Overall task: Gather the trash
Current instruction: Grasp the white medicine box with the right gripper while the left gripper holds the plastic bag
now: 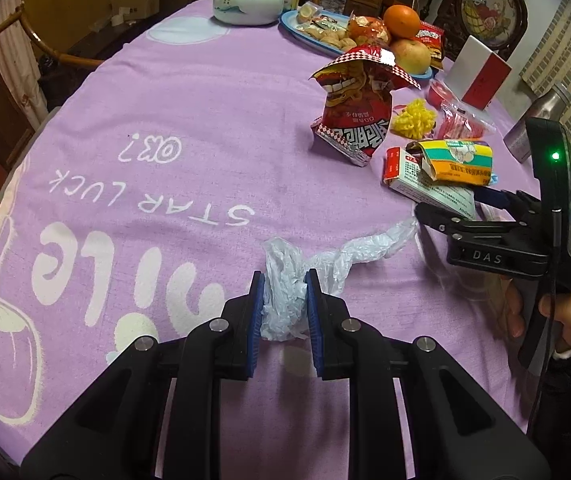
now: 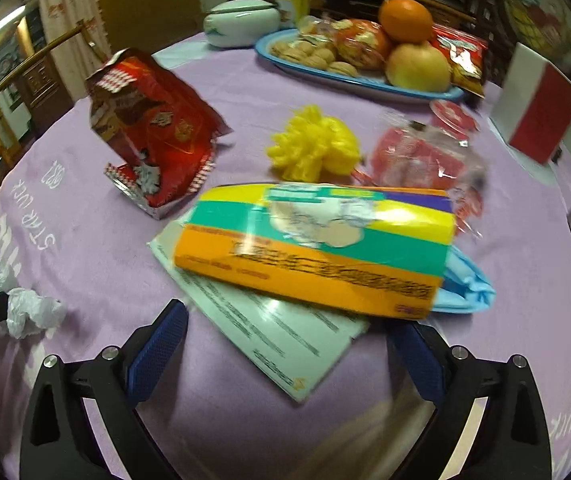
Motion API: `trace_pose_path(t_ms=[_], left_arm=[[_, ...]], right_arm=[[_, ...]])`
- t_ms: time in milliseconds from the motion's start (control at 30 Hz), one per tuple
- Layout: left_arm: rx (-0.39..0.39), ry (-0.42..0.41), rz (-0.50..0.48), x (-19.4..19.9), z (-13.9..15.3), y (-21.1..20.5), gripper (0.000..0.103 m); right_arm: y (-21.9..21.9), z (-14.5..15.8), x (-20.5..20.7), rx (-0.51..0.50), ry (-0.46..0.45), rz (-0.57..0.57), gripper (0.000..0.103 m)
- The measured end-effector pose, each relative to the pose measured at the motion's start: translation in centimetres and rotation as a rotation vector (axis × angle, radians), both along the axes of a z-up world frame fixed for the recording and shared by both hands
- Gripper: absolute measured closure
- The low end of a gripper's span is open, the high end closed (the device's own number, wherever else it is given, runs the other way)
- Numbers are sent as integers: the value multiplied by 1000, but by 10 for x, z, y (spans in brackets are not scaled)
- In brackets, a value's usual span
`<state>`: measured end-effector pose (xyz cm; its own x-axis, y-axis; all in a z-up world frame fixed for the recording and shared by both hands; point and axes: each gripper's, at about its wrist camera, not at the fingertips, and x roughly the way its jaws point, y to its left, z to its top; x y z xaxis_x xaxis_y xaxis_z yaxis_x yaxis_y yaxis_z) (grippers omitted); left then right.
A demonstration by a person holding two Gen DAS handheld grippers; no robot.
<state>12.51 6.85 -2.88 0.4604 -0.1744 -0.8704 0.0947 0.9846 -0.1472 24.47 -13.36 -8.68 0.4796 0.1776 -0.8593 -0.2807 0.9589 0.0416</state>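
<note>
Your left gripper [image 1: 284, 304] is clamped on a crumpled white plastic bag [image 1: 285, 280] that lies on the lilac printed cloth of the table [image 1: 189, 112]. Your right gripper [image 2: 285, 344] is spread wide, holding nothing, just short of an orange-green-yellow carton [image 2: 317, 240] stacked on a flat white box [image 2: 269, 332]. A torn red snack bag [image 2: 153, 136] stands to their left.

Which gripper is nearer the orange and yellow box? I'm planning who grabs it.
Right. The right gripper is open just in front of the box, jaws either side. The left gripper is off to the side, shut on a plastic bag.
</note>
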Motion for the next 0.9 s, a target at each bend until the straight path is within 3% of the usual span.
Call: trace_pose_path(t_ms=[133,167,233,433,533,600,667,700,833,900], left_arm=[[-2,6,3,1,0,0,81],[-1,6,5,1,0,0,81],[2,7,7,1,0,0,81],[10,4,12,-4,2,0,81],[6,4,25,-9,3,5,81],[7,3,35,-13,3,8,81],[3,6,47,-18,2,13,81],[1,7,51,-20,2,15,81],[-2,6,78,-32,5,26,81],[-3,1,91,-38,7,32,81]], right_arm=[[3,8,-10,19,2,23,32],[4,9,-14,21,6,31,43],[7,12,-24,20,8,45,46],[15,17,-57,63,70,88,47],[28,17,-74,30,95,117,46],[33,17,-78,10,95,123,42],[38,17,-77,3,85,121,28],[40,17,-75,-18,70,109,27],[42,12,-68,-18,68,98,28],[44,14,-70,-11,58,99,43]])
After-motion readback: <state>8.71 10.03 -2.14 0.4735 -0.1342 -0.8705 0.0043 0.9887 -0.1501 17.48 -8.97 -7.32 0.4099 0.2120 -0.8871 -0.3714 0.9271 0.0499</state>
